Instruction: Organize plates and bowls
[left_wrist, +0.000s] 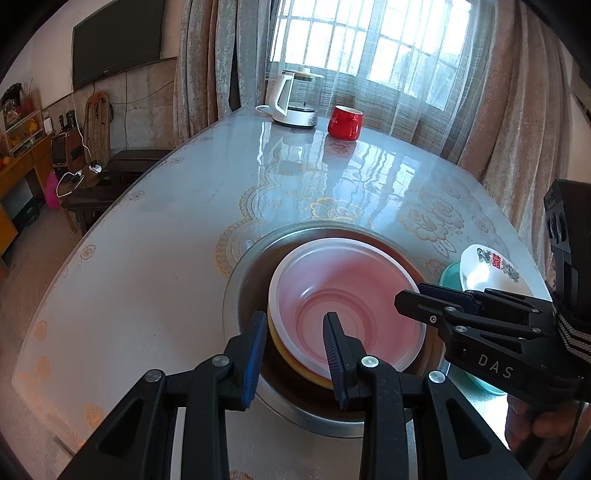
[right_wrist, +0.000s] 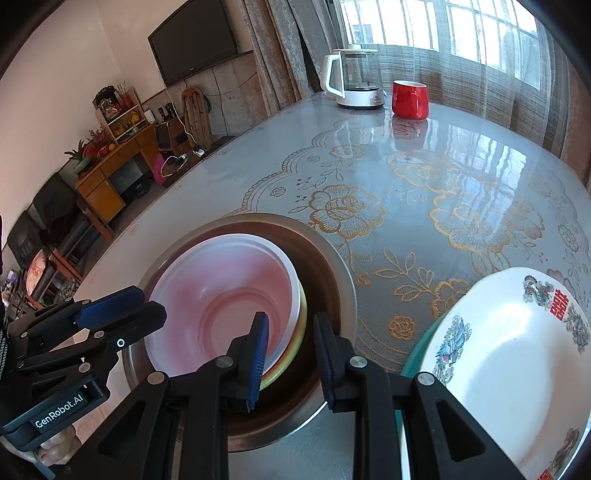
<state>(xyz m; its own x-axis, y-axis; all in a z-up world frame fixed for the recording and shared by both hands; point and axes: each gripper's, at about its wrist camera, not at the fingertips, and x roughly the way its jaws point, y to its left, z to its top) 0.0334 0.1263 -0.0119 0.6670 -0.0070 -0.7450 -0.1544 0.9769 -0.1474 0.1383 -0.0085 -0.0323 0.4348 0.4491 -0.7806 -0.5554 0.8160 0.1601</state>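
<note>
A translucent pink-white bowl (left_wrist: 351, 288) (right_wrist: 221, 288) sits nested in a yellow bowl (left_wrist: 291, 363) (right_wrist: 302, 321), both inside a round metal basin (left_wrist: 236, 280) (right_wrist: 332, 266). My left gripper (left_wrist: 295, 347) (right_wrist: 144, 302) straddles the bowls' left rim, one pad outside and one inside, with a visible gap. My right gripper (right_wrist: 291, 350) (left_wrist: 402, 295) straddles the opposite rim, jaws apart and its outer pad clear of the yellow rim. A white plate (right_wrist: 509, 350) (left_wrist: 484, 269) with a red character lies on a teal plate (right_wrist: 413, 354) (left_wrist: 448, 277) to the right of the basin.
The table (left_wrist: 166, 240) carries a patterned glossy cloth. A white kettle (left_wrist: 291, 99) (right_wrist: 351, 81) and a red mug (left_wrist: 345, 122) (right_wrist: 408, 99) stand at its far edge by the curtained window. A person's hand (left_wrist: 535, 432) holds the right gripper. Furniture stands off to the left.
</note>
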